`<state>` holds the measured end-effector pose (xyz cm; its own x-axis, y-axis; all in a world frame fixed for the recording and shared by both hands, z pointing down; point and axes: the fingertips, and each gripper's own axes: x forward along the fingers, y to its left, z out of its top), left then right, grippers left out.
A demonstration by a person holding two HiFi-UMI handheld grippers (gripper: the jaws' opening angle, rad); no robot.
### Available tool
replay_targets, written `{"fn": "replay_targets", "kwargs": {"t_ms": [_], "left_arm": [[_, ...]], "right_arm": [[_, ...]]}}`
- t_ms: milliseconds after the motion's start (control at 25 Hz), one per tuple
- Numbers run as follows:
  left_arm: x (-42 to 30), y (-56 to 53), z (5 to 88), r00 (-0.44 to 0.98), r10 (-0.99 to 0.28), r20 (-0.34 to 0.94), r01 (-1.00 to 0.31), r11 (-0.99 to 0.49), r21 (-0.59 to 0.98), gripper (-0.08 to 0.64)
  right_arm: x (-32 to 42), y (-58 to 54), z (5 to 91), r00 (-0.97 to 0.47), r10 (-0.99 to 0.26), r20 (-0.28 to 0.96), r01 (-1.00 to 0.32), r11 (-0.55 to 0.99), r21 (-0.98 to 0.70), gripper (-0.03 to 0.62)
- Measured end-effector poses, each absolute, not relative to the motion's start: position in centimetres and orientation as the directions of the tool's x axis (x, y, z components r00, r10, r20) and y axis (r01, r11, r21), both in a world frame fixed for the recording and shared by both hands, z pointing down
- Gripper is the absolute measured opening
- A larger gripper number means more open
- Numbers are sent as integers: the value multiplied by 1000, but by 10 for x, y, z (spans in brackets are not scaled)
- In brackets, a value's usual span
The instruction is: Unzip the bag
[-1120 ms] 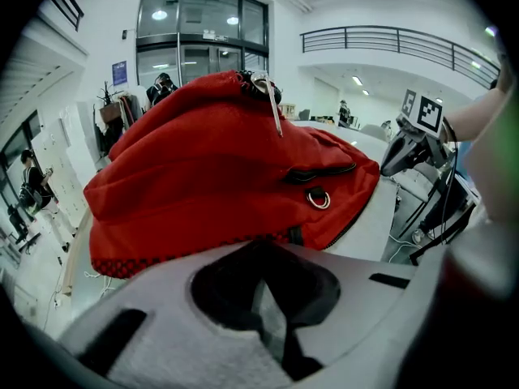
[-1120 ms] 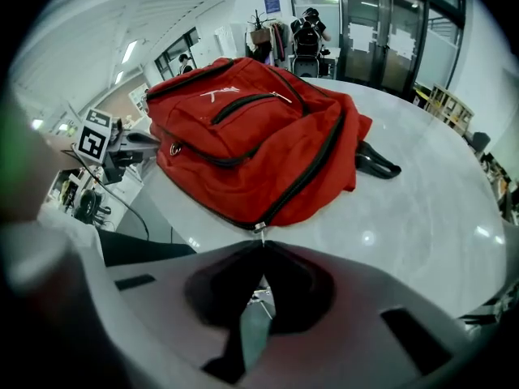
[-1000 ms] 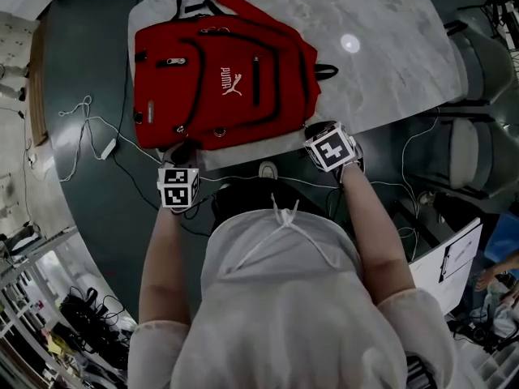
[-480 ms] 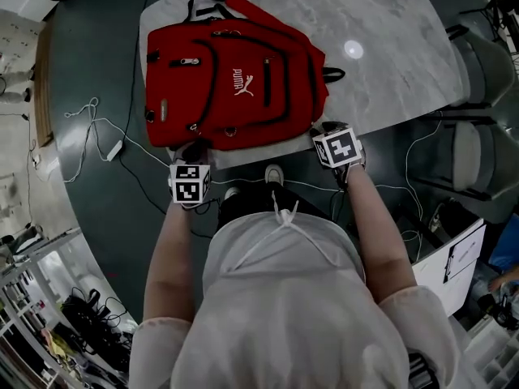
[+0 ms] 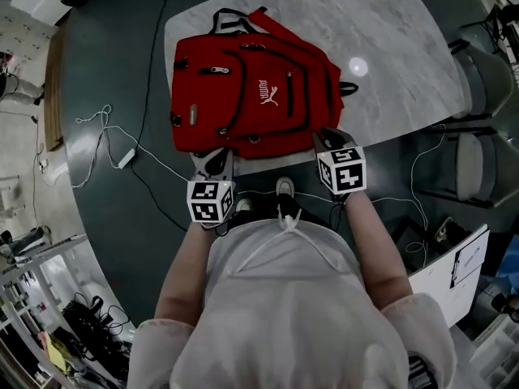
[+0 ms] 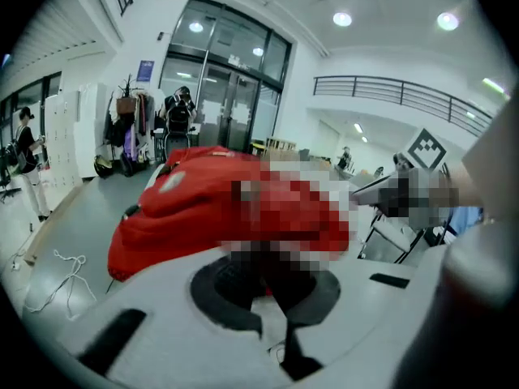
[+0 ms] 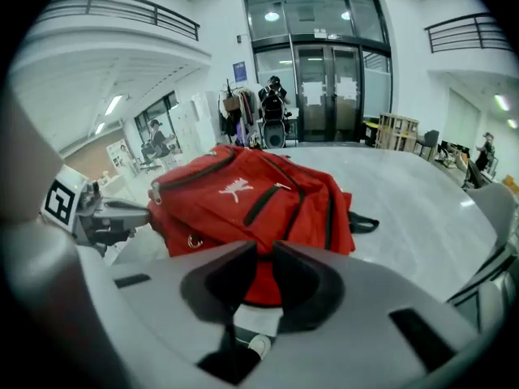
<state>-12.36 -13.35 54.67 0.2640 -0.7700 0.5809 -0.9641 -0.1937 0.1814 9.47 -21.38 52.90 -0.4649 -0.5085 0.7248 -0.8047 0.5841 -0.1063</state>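
Observation:
A red backpack (image 5: pixel 251 96) with black zips lies flat on the marble table (image 5: pixel 389 47), its bottom edge toward me. My left gripper (image 5: pixel 217 160) hovers at the bag's near left corner. My right gripper (image 5: pixel 327 138) hovers at the near right corner. In the right gripper view the jaws (image 7: pixel 259 254) stand slightly apart with nothing between them, having just been opening; the backpack (image 7: pixel 251 201) lies just beyond them. In the left gripper view a mosaic patch hides the tips of my left gripper (image 6: pixel 263 258), with the backpack (image 6: pixel 186 205) right ahead.
White cables (image 5: pixel 105 128) and a small adapter (image 5: pixel 126 159) lie on the dark floor left of the table. Grey chairs (image 5: pixel 478 79) stand at the table's right side. A shoe (image 5: pixel 284 186) shows under the table's near edge.
Both grippers have risen from the bag's near edge and drawn slightly back toward me. The bag lies as before; the head view has shifted.

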Motion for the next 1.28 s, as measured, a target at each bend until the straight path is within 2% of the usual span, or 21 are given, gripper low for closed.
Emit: {"fn": "replay_targets", "kwargs": {"t_ms": [400,720,920,1280], "left_arm": [[-105,-175,394,352,-892,283,-932,-307,193,21],[-106,-190,304,327,-938,115,-943,-316,101,21],[-105,-190,274,296,-955,28,-954,-294,63,21],[-112,-194,264,297,-955,14,-954,-296,53,21]], "right_arm": [[18,-214,437,-576,-616,537,-783,605,-147,34],[4,-225,345,-591,-750,297,-798,599,-73,28],[1,-222,322,-602,-757,254,-791,608,-63,26],[-19,-220,312,-635,-731,250,-762,646,-46,26]]}}
